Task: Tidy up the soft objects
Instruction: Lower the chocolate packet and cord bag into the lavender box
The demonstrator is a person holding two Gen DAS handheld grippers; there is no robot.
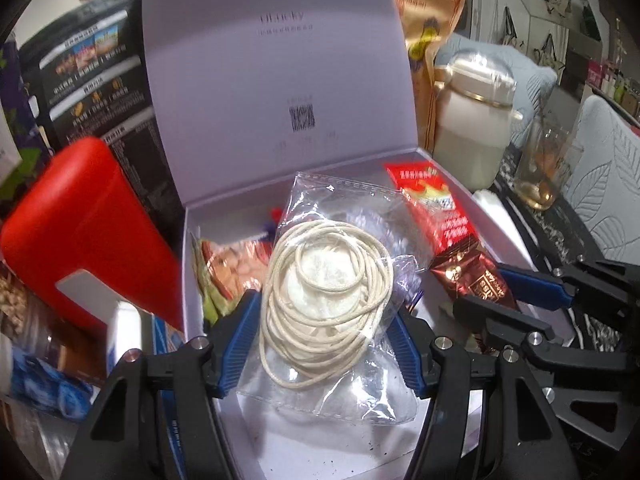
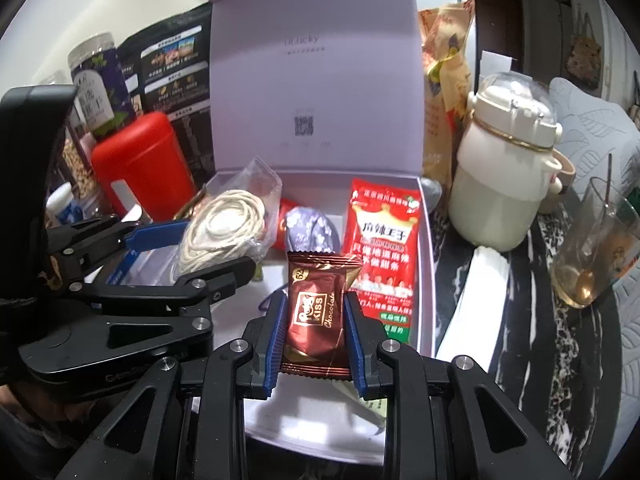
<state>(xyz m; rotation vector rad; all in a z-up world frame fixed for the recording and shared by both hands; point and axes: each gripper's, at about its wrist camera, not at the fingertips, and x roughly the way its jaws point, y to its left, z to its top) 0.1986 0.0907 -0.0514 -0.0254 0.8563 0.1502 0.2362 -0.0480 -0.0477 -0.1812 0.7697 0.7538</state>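
A cluttered worktop [image 1: 560, 232] with a black-and-white marbled top carries an open pale lilac box [image 1: 472, 184] whose lid stands upright at the far side.

Left wrist view: the left tongs [image 1: 326, 332] pinch a clear plastic bag of coiled cream cord [image 1: 324, 292] between their blue pads, holding it over the near part of the box. Behind the bag lie a red snack packet [image 1: 432, 204] on the right and a peanut packet [image 1: 236, 268] on the left, both inside the box. The right tongs [image 1: 516, 288] reach in from the right, with a brown wrapper between them. Left of the box stands a red canister [image 1: 88, 232]; to its right are a cream bottle with a clear cap [image 1: 472, 128] and a glass cup [image 1: 544, 168].

Right wrist view: the right tongs [image 2: 316, 340] are pressed onto a brown chocolate bar wrapper [image 2: 316, 312], held upright over the near middle of the box. Just beyond it lies a purple foil candy [image 2: 308, 228], and the red snack packet sits beside it on the right, against the box wall. The left tongs come in from the left, holding the cord bag above the box's left side. A black printed pouch [image 2: 172, 68] and a jar [image 2: 100, 84] stand far left.
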